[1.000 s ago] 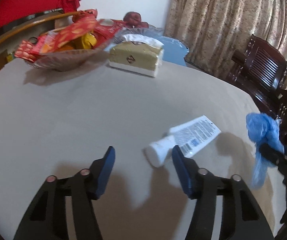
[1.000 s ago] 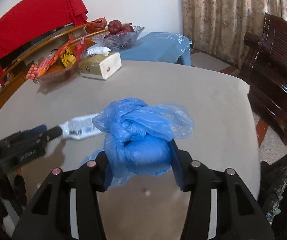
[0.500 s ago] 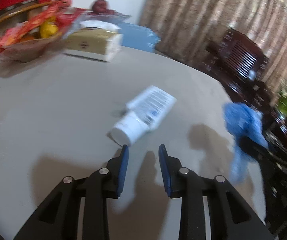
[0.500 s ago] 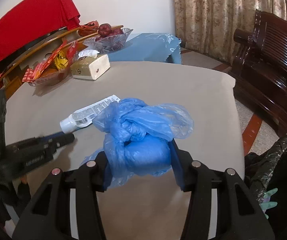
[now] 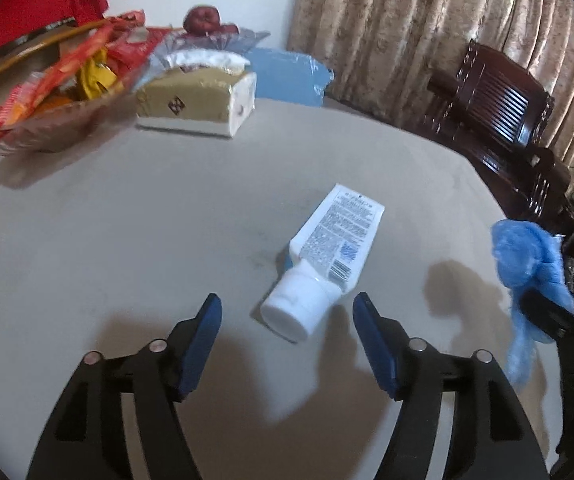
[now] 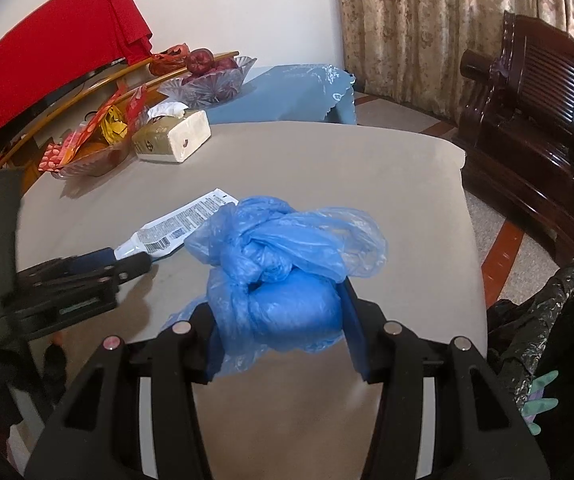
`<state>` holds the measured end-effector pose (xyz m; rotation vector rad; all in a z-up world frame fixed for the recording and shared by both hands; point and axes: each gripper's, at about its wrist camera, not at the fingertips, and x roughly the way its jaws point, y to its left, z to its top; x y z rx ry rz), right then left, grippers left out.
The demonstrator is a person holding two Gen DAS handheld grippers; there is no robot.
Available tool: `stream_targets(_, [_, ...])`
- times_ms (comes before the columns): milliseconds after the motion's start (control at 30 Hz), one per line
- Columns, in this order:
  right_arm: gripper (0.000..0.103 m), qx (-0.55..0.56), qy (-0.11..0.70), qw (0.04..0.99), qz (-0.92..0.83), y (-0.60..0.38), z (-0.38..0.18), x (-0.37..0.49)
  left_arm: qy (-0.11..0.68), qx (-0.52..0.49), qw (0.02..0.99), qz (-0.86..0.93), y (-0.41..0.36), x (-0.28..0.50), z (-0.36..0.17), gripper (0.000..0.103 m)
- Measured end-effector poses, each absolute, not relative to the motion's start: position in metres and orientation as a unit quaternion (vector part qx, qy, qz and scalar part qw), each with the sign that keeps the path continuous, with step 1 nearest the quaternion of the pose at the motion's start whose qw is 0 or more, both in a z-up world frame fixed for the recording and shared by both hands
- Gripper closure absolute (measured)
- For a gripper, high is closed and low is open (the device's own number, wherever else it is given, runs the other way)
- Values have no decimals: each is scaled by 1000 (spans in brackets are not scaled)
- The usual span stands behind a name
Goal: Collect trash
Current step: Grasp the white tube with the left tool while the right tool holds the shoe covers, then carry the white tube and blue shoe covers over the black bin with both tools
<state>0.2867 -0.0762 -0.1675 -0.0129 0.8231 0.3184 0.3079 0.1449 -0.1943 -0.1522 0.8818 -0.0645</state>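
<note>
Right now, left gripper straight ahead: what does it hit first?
Likely the white tube: its cap end lies just ahead of the open left gripper, roughly centred between the fingers. Depth is hard to judge.

Soft, dim indoor light, faint shadows on the table (image 5: 127,240), blurred fisheye-bent edges.

left gripper (image 5: 287,320): fingers apart | white tube (image 5: 323,264): on table (image 5: 127,220), between them
</note>
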Motion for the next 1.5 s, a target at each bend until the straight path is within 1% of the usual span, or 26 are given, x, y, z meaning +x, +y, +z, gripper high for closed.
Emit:
stream_targets(33, [55,-6,398,904,154,-76,-167,287,424,-70,902,-40,143,312,-193,31])
stream_targets(200, [55,-1,400,904,151,-79,-167,289,428,-61,900,-50,136,322,-194,31])
stream_targets(267, [55,-1,399,904,152,-79,-166,288,427,-58,901,-46,135,323,-194,37])
stream_targets(300, [55,0,398,905,152,-79,-165,288,426,-57,902,-43,136,323,-194,44])
stream_targets(333, [55,0,398,905,152,-79,-166,288,424,-58,903,-41,136,322,-193,53])
stream_targets(367, [55,0,397,905,153,-79,-165,288,423,-61,903,-45,136,320,-193,56])
stream_targets(533, [55,2,390,908,155,-79,-158,285,419,-77,903,-44,134,308,-190,67])
stream_targets(633, [55,4,387,909,156,-81,-153,282,419,-103,902,-38,134,297,-187,70])
stream_targets(733, [55,5,384,909,159,-81,-148,279,414,-110,903,-32,129,285,-181,72])
stream_targets(1100, [55,10,371,913,171,-83,-131,258,397,-122,909,-30,118,248,-159,72])
stream_targets(1500, [55,16,338,926,168,-105,-92,226,352,-89,931,-32,95,215,-105,73])
